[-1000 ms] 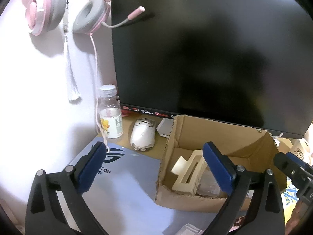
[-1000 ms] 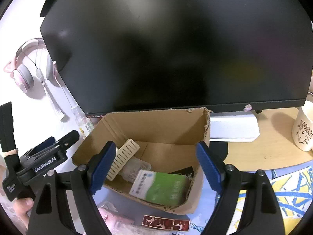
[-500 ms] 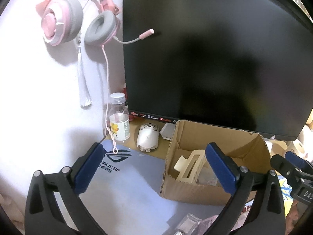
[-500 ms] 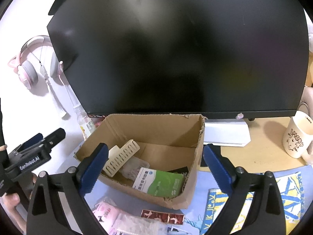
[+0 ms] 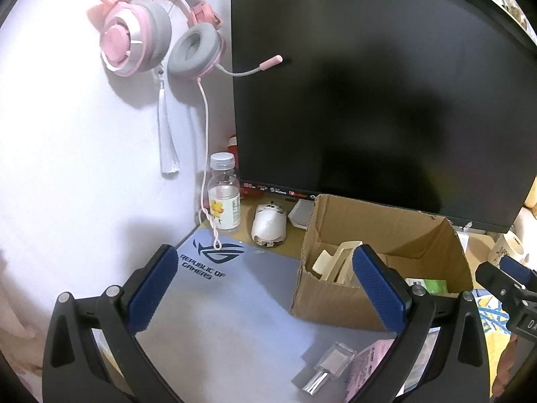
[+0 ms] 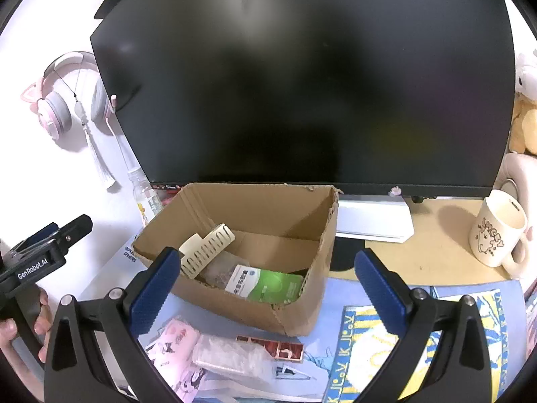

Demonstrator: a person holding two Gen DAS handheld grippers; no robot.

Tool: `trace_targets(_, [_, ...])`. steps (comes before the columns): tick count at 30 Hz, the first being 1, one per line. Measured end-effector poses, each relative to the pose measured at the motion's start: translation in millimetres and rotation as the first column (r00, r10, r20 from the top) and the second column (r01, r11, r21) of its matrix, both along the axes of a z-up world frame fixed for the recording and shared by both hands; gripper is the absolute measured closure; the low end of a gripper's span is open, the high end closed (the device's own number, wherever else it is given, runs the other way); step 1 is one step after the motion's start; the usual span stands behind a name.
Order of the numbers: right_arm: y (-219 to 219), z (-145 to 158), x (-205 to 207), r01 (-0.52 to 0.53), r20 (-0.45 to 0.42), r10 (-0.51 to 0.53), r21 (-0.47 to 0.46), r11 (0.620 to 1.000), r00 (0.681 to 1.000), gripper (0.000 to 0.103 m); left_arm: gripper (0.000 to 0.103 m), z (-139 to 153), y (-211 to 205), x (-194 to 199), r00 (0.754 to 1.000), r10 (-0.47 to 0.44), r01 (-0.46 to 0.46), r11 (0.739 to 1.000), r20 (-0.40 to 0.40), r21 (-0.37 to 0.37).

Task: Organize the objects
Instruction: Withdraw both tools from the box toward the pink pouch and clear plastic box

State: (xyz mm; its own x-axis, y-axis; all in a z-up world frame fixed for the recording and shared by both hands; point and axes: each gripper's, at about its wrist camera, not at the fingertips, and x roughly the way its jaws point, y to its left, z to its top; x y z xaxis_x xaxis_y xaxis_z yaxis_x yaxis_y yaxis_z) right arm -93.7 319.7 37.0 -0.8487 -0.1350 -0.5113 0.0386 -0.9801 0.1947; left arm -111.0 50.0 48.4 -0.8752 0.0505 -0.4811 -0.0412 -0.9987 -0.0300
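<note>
Both my claws are up over the desk right now. My left gripper [image 5: 265, 285] has its blue pads spread wide with nothing between them, hanging above the grey mouse mat [image 5: 235, 302]. My right gripper [image 6: 265, 282] is just as wide and just as empty, and it frames the cardboard box [image 6: 295, 312] from the front.

The box sits open-topped on the mat, right in front of the dark monitor [image 6: 302, 84]. Inside it a cream hair claw clip [image 6: 206, 247] leans against the left wall, tilted, with a green-and-white packet [image 6: 268, 283] lying flat beside it, and something clear and crinkly between the two (too blurred to name).

In front of the box, outside it, there's a pink printed pouch [image 6: 174, 339], a clear plastic wrapper [image 6: 228, 352] touching it, and a small red-and-gold bar [image 6: 272, 346] just beside the box's front corner. From the left view a small glass bottle [image 5: 329, 369] with a silver cap lies on its side on the mat.

Off to the left, a white mouse [image 5: 268, 225] and a water bottle [image 5: 224, 198] stand near the wall, under the pink headset [image 5: 151, 40]. A cartoon mug [image 6: 496, 231] stands well apart on the right.
</note>
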Motion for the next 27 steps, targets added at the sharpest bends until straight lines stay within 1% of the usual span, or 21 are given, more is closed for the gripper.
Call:
trace_targets(3, [-2,-2,4,-0.003,0.004,0.003,0.005,1.000,1.000,0.000,0.000,-1,-3,7,1.000,-0.005,0.005,1.000,0.000,0.017])
trace_targets(8, [-9,-8,12,-0.016,0.015,0.016,0.026,1.000,1.000,0.000,0.000,-8,-2,21,1.000,-0.010,0.010,1.000,0.004,-0.002])
trace_targets(10, [-11,-11,14,-0.017,0.024,0.017,0.026,1.000,1.000,0.000,0.000,-11,-1,27,1.000,-0.029,0.029,1.000,0.007,-0.001])
trace_targets(15, [-13,-17,21,-0.010,0.040,0.011,-0.018,1.000,0.999,0.000,0.000,-17,0,36,0.998,-0.058,0.057,0.998,0.020,0.031])
trace_targets(20, [-18,-24,28,-0.010,0.047,0.011,-0.016,1.000,0.999,0.000,0.000,-23,11,43,0.997,-0.077,0.077,0.997,0.025,0.000])
trace_targets(25, [-19,-30,25,-0.004,0.075,0.007,-0.047,0.999,0.997,0.000,0.000,-33,24,48,0.995,-0.095,0.097,0.995,0.043,-0.035])
trace_targets(27, [-21,-32,26,-0.003,0.077,0.006,-0.044,0.999,0.997,0.000,0.000,-37,28,47,0.994,-0.099,0.102,0.994,0.053,-0.049])
